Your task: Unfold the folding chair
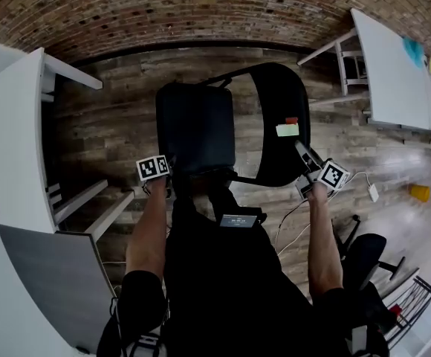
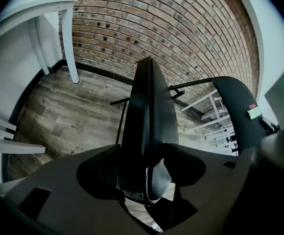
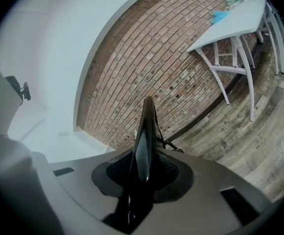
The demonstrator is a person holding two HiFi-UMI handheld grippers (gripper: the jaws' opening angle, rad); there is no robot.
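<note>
The black folding chair stands on the wood floor in front of me, with its padded seat (image 1: pixel 195 129) at the left and its curved backrest (image 1: pixel 282 125) at the right. A red and white label sits on the backrest. My left gripper (image 1: pixel 165 180) is shut on the seat's near edge, and the seat (image 2: pixel 149 116) runs edge-on between its jaws. My right gripper (image 1: pixel 305 160) is shut on the backrest's near edge, and the thin backrest (image 3: pixel 145 136) rises between its jaws. The backrest (image 2: pixel 240 111) also shows at the right of the left gripper view.
White tables (image 1: pixel 18 132) stand close on the left, and another white table (image 1: pixel 394 62) stands at the back right. A brick wall (image 1: pixel 163 6) runs behind the chair. A yellow object (image 1: pixel 419 193), a cable and an office chair base (image 1: pixel 365 257) are at the right.
</note>
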